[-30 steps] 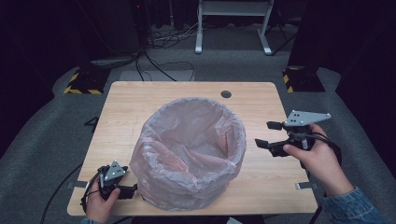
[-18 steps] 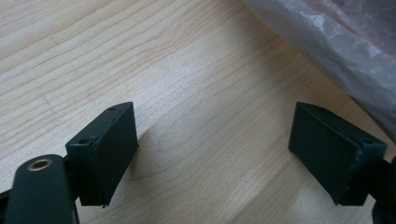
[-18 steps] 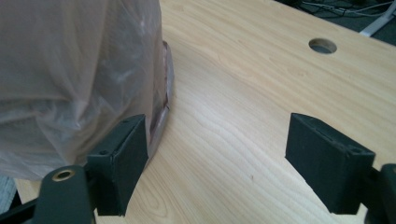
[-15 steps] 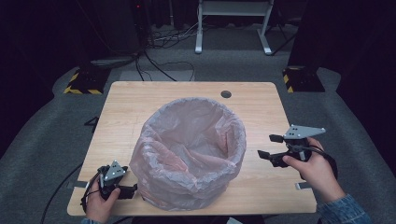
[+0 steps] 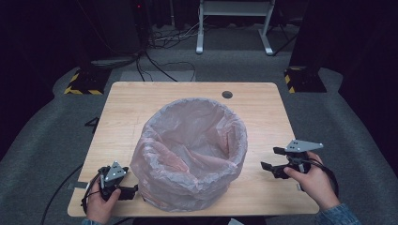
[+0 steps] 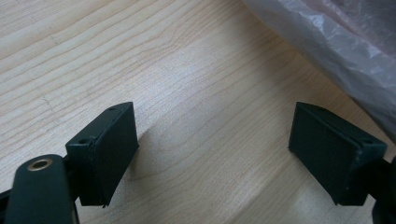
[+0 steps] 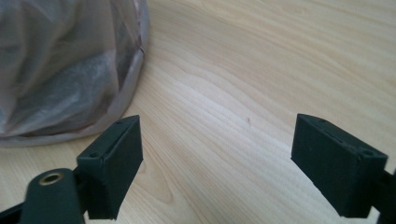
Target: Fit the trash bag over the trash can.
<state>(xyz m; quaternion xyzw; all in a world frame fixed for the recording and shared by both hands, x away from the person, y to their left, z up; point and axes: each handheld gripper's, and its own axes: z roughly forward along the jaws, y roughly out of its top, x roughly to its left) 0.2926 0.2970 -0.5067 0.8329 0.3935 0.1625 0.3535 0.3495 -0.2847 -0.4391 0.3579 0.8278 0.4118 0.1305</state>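
A round bin lined with a pink see-through plastic bag [image 5: 190,145] stands in the middle of the wooden table [image 5: 141,103]. At the table's near left corner my left gripper [image 5: 133,190] rests low, open, its jaws pointing at the bag's base. In the left gripper view the left gripper [image 6: 215,144] holds nothing and the bag [image 6: 336,51] lies just beyond it. To the right of the bin is my right gripper [image 5: 271,158], open. In the right gripper view the right gripper [image 7: 217,154] is empty, its jaws have just been opening wider, and the bag [image 7: 60,65] is at the left.
A dark round cable hole [image 5: 227,94] sits near the table's far edge. Past the table lie cables on grey carpet, a white stand [image 5: 232,23], and yellow-black striped bases at the left [image 5: 84,77] and right [image 5: 300,75].
My right gripper has sunk toward the tabletop and come nearer the front edge, away from the bag's rim. The left gripper has stayed where it was.
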